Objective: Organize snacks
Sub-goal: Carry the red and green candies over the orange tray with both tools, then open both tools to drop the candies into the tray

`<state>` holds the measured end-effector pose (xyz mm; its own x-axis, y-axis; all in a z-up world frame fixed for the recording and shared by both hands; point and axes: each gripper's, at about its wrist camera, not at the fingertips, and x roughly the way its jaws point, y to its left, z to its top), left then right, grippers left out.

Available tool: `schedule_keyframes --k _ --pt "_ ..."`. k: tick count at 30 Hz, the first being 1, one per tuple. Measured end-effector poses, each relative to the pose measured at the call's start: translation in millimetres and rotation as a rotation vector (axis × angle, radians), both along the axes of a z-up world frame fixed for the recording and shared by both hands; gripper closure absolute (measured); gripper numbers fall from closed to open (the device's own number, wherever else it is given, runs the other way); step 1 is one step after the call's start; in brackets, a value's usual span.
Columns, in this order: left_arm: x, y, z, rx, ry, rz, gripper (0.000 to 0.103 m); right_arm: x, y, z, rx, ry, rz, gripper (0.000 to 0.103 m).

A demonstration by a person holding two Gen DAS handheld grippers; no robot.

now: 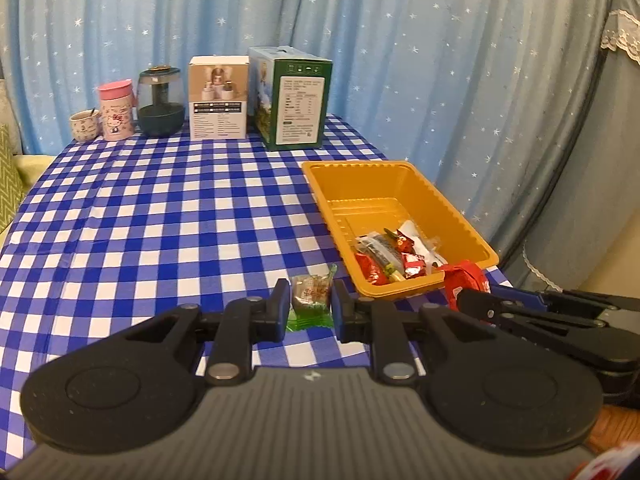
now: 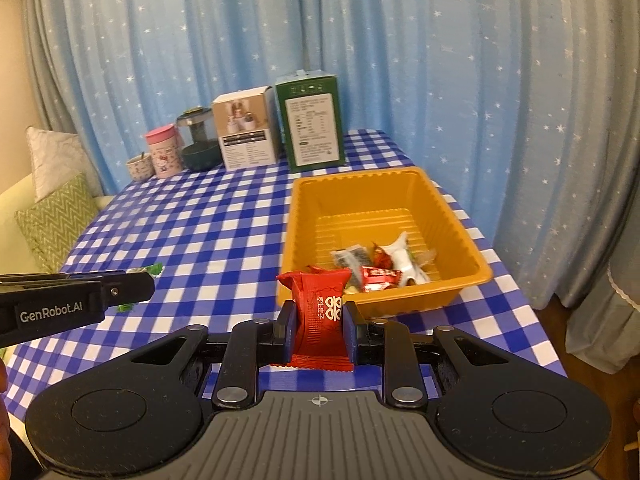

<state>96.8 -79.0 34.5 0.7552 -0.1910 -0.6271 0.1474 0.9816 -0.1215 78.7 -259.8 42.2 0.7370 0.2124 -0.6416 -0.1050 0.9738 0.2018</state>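
My left gripper [image 1: 310,298] is shut on a green-wrapped snack [image 1: 311,300] just above the checked tablecloth, left of the orange tray [image 1: 400,168]. My right gripper [image 2: 318,320] is shut on a red snack packet [image 2: 322,316] and holds it at the tray's near left corner [image 2: 292,280]. The red packet also shows in the left wrist view [image 1: 466,280] at the tray's near right corner. Several wrapped snacks [image 2: 380,264] lie in the near part of the tray. The left gripper shows in the right wrist view [image 2: 120,286] with the green wrapper [image 2: 146,270].
Along the far edge stand a small cup [image 1: 85,125], a pink Hello Kitty canister [image 1: 117,110], a dark glass jar [image 1: 161,102], a white box [image 1: 218,98] and a green box [image 1: 298,104]. Blue starred curtains hang behind. Cushions [image 2: 52,220] lie to the left.
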Motion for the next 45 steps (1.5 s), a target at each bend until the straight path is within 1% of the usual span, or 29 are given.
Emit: schedule_keyframes --k 12,21,28,36,45 --pt "12 -19 -6 -0.001 0.007 -0.043 0.084 3 -23 -1 0.001 0.002 -0.049 0.078" --pt "27 -35 -6 -0.011 0.008 -0.075 0.084 13 -40 1 -0.003 -0.003 -0.078 0.078" --pt "42 -52 -10 -0.003 0.008 -0.105 0.084 24 -52 1 -0.006 -0.006 -0.094 0.078" --pt "65 -68 -14 0.011 0.009 -0.136 0.084 44 -63 0 -0.012 -0.012 -0.099 0.078" --pt "102 -78 -24 0.022 0.014 -0.156 0.084 80 -74 -6 -0.024 -0.018 -0.09 0.078"
